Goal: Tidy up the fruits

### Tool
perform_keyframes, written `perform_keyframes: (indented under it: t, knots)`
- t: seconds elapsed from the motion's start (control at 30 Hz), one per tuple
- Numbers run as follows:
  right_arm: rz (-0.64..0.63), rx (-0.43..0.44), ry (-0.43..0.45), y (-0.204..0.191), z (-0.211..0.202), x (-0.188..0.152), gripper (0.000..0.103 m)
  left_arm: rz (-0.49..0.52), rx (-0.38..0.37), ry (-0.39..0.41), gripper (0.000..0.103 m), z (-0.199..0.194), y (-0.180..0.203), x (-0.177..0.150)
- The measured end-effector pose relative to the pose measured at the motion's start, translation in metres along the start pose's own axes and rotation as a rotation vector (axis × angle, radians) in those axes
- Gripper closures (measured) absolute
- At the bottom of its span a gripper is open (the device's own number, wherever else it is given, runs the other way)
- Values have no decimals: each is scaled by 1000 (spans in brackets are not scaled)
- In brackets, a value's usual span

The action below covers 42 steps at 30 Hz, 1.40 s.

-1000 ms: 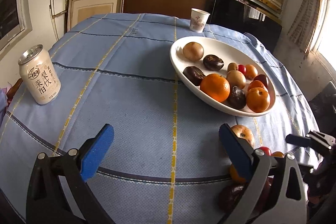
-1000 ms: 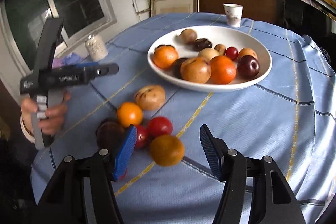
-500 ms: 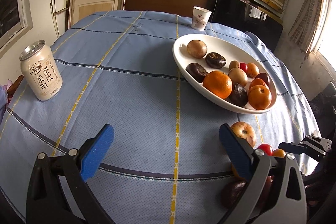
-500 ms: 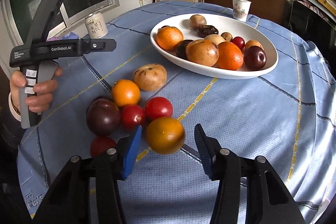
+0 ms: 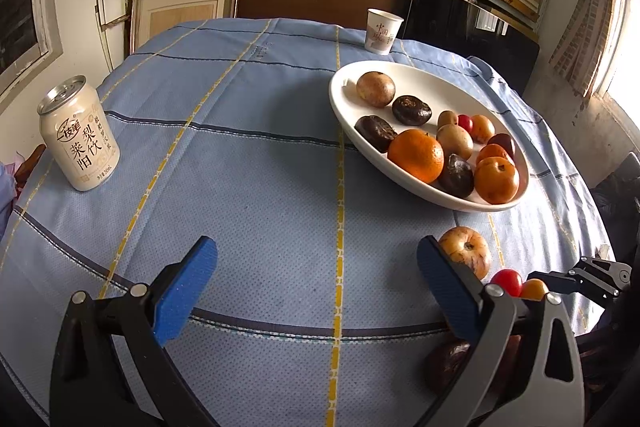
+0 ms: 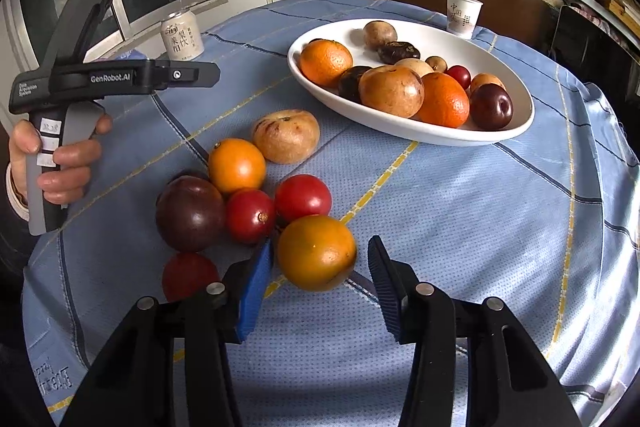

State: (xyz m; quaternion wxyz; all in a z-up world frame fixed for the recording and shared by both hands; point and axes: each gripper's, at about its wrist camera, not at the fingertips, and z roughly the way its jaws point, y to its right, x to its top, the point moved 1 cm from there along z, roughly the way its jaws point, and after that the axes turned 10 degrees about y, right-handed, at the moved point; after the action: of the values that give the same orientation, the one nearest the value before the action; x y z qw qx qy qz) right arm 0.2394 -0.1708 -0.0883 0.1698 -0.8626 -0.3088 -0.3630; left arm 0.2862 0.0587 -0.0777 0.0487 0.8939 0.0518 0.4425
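Observation:
A yellow-orange fruit (image 6: 316,253) lies on the blue cloth between the fingers of my right gripper (image 6: 320,245), whose jaws are closing. The left blue pad (image 6: 256,283) is at its side and the right pad (image 6: 384,279) stands a little off it. Loose beside it are two red tomatoes (image 6: 302,197), a dark purple fruit (image 6: 190,213), a small orange (image 6: 236,165) and a tan fruit (image 6: 286,135). The white oval plate (image 6: 516,123) behind holds several fruits. My left gripper (image 5: 317,246) hangs open over bare cloth, with the tan fruit (image 5: 466,255) just past its right finger.
A drink can (image 5: 78,135) stands at the table's left edge and a paper cup (image 5: 382,31) behind the plate (image 5: 344,107). A hand (image 6: 60,163) holds the left gripper's handle at the left of the right wrist view. Shelves, boards and a window surround the round table.
My right gripper's fingers have drawn in around the yellow-orange fruit, and its view has come closer to the loose fruits. The left gripper has stayed put and open.

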Motion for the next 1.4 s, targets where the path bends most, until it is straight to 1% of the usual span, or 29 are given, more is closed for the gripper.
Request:
perform_keyframes:
  t: [0.03, 0.07, 0.2, 0.27, 0.3, 0.43, 0.5, 0.57, 0.67, 0.7, 0.8, 0.93, 1.1, 1.2, 1.23, 1.3, 1.33, 1.37, 1.4]
  knots:
    - [-5, -1, -5, -1, 1, -1, 61, 0, 1, 0, 5, 0, 0, 0]
    - [-5, 7, -9, -1, 2, -1, 64, 2, 1, 0, 5, 0, 0, 0]
    - [1, -2, -2, 0, 1, -1, 64, 13, 7, 2, 5, 0, 1, -1]
    - [35, 0, 19, 6, -2, 1, 64, 49, -8, 1, 5, -2, 4, -1]
    - [59, 7, 30, 10, -4, 3, 64, 79, -34, -4, 5, -3, 6, -2]
    - [178, 21, 67, 30, -11, 8, 64, 277, -183, -5, 5, -18, 26, -13]
    - [238, 23, 74, 40, -12, 8, 64, 365, -256, -13, 5, -25, 35, -24]
    - [270, 13, 82, 46, -13, 8, 64, 453, -330, -8, 5, -35, 44, -35]
    - [310, 11, 91, 52, -15, 8, 64, 484, -407, -5, 5, -43, 51, -41]
    - [319, 12, 90, 53, -15, 8, 64, 492, -418, -2, 5, -45, 53, -43]
    - [325, 5, 81, 53, -13, 7, 64, 511, -440, -14, 5, -46, 56, -47]
    - [327, 9, 76, 52, -13, 6, 64, 582, -439, -38, 5, -43, 70, -60]
    - [314, -4, 75, 50, -13, 6, 64, 627, -402, -88, 5, -31, 78, -72]
    - [318, 1, 66, 49, -12, 5, 64, 617, -386, -110, 6, -24, 78, -74]
    - [317, -2, 64, 49, -11, 5, 64, 609, -388, -109, 8, -24, 77, -73]
    - [314, -4, 61, 49, -11, 5, 64, 589, -399, -117, 26, -21, 76, -71]
    - [314, -4, 59, 49, -11, 5, 64, 579, -405, -127, 28, -19, 75, -71]
    - [314, -5, 58, 48, -10, 5, 64, 571, -410, -135, 32, -18, 76, -71]
    - [314, -6, 57, 48, -11, 5, 64, 564, -419, -140, 35, -17, 76, -70]
